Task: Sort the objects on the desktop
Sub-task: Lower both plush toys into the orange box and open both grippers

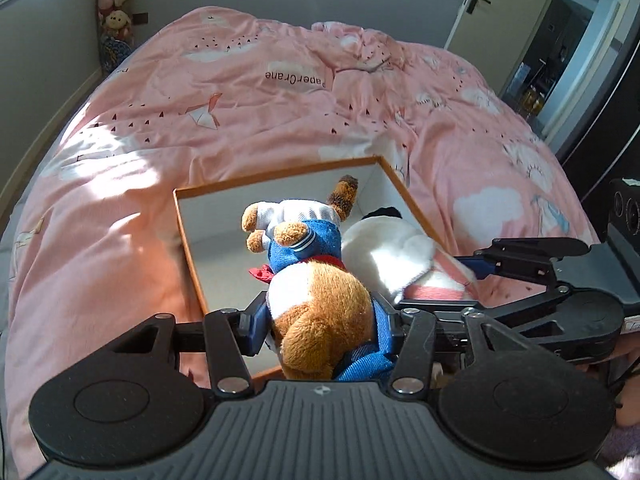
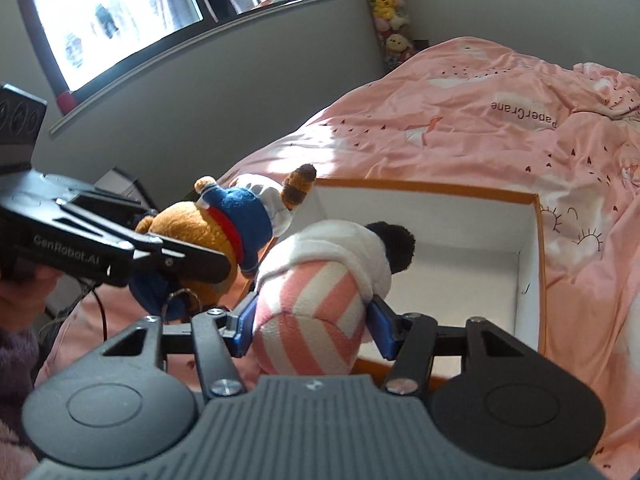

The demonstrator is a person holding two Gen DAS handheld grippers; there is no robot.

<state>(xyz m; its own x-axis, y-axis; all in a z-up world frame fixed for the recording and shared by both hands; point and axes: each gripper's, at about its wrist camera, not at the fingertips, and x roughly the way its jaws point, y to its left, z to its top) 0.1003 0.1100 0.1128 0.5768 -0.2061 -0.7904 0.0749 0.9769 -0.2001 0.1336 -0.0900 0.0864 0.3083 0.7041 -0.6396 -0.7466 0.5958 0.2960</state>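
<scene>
the left gripper is clenched on a brown plush dog and the right gripper on a pink-striped plush toy, both held over the open box, probably for dropping them inside together.

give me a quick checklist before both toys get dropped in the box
1. Left tool clamped on the brown plush: ok.
2. Right tool clamped on the pink striped plush: ok.
3. Box open, no lid: ok.
4. Bare floor inside the box for both toys: ok.
5. Both toys over the opening: cannot tell; the brown plush looks near the box's edge in the right wrist view.
6. Box sitting steady on the soft duvet: cannot tell.
</scene>
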